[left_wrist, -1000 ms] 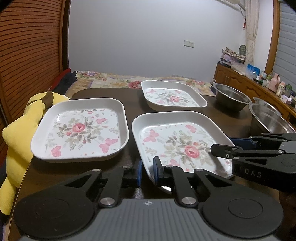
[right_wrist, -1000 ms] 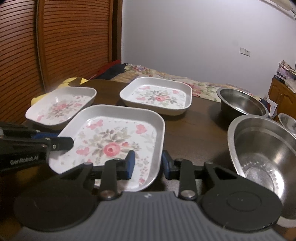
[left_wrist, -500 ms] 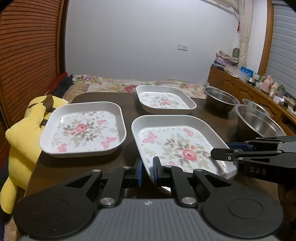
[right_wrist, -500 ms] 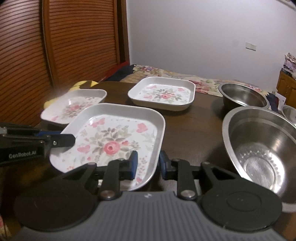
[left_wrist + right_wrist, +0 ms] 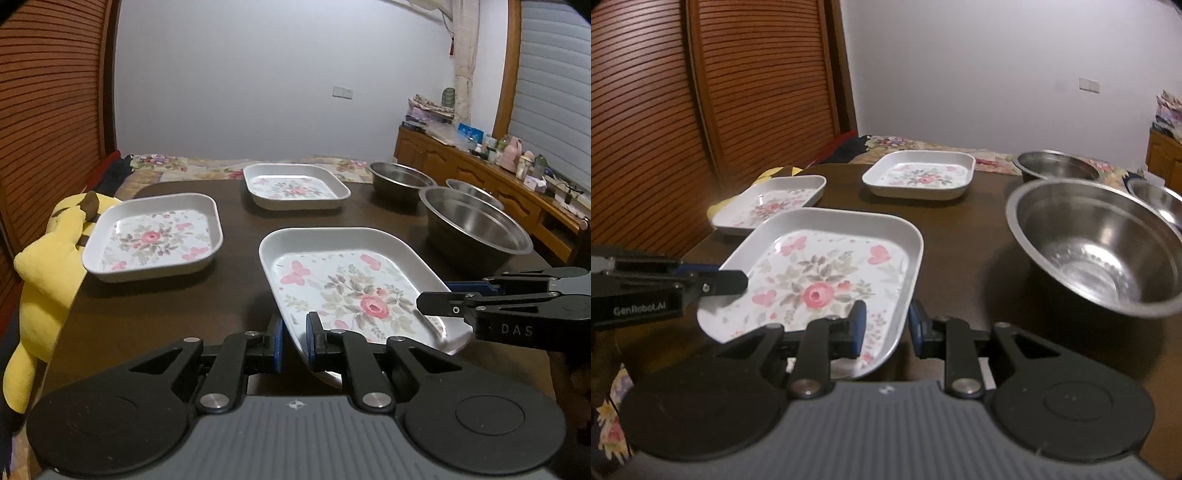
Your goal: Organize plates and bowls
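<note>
Straddling the plate (image 5: 354, 288) rim, both tools.

Nearest square floral plate (image 5: 354, 291) sits lifted off the tabletop (image 5: 236, 288), tilted, clamped at both near corners; two matching plates lie flat, one at the left edge (image 5: 155, 236), one at the far middle (image 5: 295, 186); three empty steel bowls (image 5: 476, 225) stand upright together on the right.
</note>
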A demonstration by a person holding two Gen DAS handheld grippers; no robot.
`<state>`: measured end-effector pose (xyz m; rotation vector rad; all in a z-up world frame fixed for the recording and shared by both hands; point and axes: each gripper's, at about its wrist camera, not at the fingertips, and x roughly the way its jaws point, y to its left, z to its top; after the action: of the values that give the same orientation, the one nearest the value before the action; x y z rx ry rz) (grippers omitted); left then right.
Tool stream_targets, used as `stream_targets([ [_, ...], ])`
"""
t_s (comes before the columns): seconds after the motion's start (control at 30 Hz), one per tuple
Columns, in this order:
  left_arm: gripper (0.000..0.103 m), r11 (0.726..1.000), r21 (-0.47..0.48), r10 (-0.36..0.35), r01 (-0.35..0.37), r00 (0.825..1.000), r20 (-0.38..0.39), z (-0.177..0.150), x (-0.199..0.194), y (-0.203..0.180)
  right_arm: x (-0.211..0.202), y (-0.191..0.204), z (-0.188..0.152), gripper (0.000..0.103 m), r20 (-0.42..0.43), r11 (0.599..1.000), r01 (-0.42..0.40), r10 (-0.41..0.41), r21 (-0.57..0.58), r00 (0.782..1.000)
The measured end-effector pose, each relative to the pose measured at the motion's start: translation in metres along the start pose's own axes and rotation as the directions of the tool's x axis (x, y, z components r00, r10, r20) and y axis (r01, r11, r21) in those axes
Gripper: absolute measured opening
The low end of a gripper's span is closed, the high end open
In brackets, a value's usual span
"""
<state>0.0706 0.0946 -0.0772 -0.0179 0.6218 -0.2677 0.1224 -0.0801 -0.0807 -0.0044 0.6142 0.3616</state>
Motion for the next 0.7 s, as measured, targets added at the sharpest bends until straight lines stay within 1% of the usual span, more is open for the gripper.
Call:
stream_targets([
  [0.2, 0.014, 1.000, 0.028, 0.005, -0.005, 1.000, -0.002, -0.004, -0.003, -0.007, -0.007, -0.001, -0.010, 0.027, -0.006, 1.000, -0.006, 0.006, 0.027, 1.000],
  [0.53, 0.014, 1.000, 0.020, 0.020, -0.020, 1.000, -0.001, -0.011, -0.010, -0.006, -0.010, 0.005, -0.019, 0.027, -0.020, 0.999, -0.034, 0.035, 0.035, 0.999],
  [0.7, 0.013, 1.000, 0.017, 0.024, -0.024, 1.000, -0.005, -0.015, -0.007, -0.004, -0.012, 0.008, -0.020, 0.027, -0.013, 0.999, -0.026, 0.026, 0.019, 1.000],
])
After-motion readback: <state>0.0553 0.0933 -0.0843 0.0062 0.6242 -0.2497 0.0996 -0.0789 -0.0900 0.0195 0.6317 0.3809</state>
